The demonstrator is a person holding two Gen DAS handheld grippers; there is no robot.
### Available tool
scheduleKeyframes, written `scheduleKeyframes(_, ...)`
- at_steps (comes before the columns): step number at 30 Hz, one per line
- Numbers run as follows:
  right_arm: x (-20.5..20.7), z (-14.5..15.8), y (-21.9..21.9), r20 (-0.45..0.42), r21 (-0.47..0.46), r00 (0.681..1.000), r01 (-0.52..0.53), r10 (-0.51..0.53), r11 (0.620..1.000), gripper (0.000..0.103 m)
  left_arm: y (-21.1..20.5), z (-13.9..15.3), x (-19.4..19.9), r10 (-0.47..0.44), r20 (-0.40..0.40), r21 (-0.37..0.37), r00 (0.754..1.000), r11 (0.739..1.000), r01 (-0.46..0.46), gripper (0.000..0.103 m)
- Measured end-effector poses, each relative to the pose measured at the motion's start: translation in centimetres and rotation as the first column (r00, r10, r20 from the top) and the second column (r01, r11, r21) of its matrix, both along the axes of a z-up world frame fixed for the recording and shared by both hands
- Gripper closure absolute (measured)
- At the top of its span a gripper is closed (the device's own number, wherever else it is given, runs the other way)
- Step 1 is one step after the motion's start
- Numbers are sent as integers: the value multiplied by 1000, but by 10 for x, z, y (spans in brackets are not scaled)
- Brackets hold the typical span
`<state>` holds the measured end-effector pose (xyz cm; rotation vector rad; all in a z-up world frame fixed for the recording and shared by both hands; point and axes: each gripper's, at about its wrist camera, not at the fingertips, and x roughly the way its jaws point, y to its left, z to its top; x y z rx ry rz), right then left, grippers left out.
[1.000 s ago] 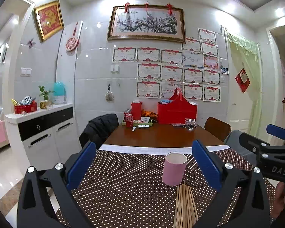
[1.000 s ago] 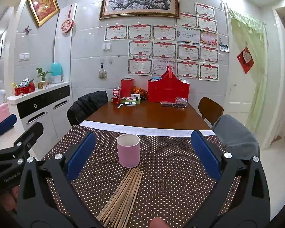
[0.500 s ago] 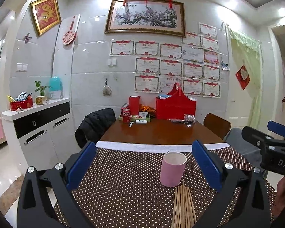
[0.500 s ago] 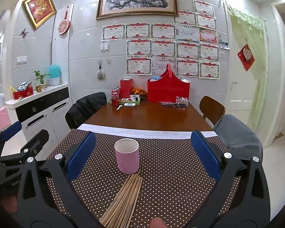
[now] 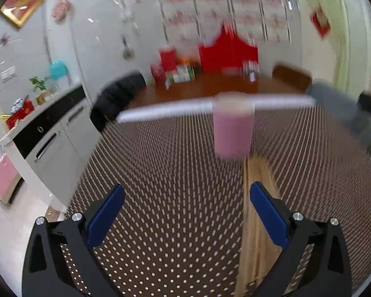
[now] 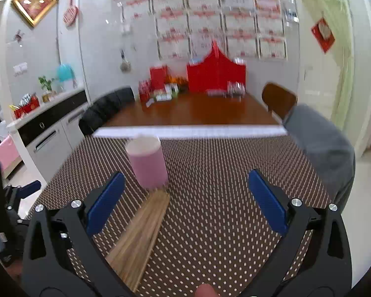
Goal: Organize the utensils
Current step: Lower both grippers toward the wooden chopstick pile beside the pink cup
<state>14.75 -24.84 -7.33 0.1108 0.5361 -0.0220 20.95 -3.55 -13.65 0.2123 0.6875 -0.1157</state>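
- Tilting down toward the surface (image 5: 141, 173) is what both cameras have just done: half a second ago they looked level across the room, and now the dotted cloth fills most of each view, smeared by motion blur
- Left hand-held gripper (image 5: 186, 219): its blue pads are spread wide with nothing between them, and it has dropped closer to the cloth; the chopsticks (image 5: 256, 222) now run under its right finger instead of lying ahead of it
- Pink cup (image 5: 233, 130): standing upright at the far end of the bundle, just beyond the tips, and it has not shifted on the cloth; only its place in each view has changed
- Chopsticks in the right view (image 6: 138, 235): one loose bundle flat on the cloth, slanting from near left up toward the cup (image 6: 148, 164), with the far ends just short of its base
- Right hand-held gripper (image 6: 185, 203): also spread open and holding nothing, it has come lower and nearer, so the bundle sits toward its left finger
- The other gripper shows dark at the far left edge of the right view, too dim to read
- My reading is that the reach for the chopsticks has begun and nothing is grasped yet; every stick remains outside the cup, so the sorting is at its very start
- Blur hides whether either finger touches the wood
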Motion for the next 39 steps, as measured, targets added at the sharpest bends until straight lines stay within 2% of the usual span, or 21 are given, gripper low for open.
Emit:
scheduleKeyframes(3,14,-28,-3,-88,8,996,-8,9,1000,5,-4,-34,20,-26,-118,30,993,999,29,4)
scheduleKeyframes(5,21,-42,-2,-130,9,991,-9,10,1000,5,-6,-50,29,-36,-157,35,987,999,42,4)
scheduleKeyframes(10,34,-66,-2,-204,19,979,-7,10,1000,5,-15,-71,43,-75,-216,54,973,995,89,4)
scheduleKeyframes(15,42,-77,-8,-241,25,971,10,-4,1000,5,-24,-84,50,-111,-268,45,957,991,128,4)
scheduleKeyframes(21,48,-85,-9,-274,10,962,-5,7,1000,5,-24,-90,62,-99,-302,59,948,991,122,4)
scheduleKeyframes(23,50,-86,-9,-282,5,959,-9,10,1000,5,-21,-82,67,-121,-318,5,940,992,129,4)
scheduleKeyframes(26,52,-87,-11,-286,5,958,-5,6,1000,5,-19,-71,68,-127,-296,-43,947,992,120,4)
scheduleKeyframes(28,54,-87,-12,-288,7,958,-1,3,1000,5,-25,-71,67,-144,-295,-21,945,989,144,4)
scheduleKeyframes(30,55,-87,-13,-288,7,958,-1,3,1000,5,-37,-81,64,-161,-306,32,938,983,179,4)
scheduleKeyframes(39,57,-90,-11,-305,-8,952,-14,11,1000,5,-21,-83,81,-152,-306,-3,940,987,159,4)
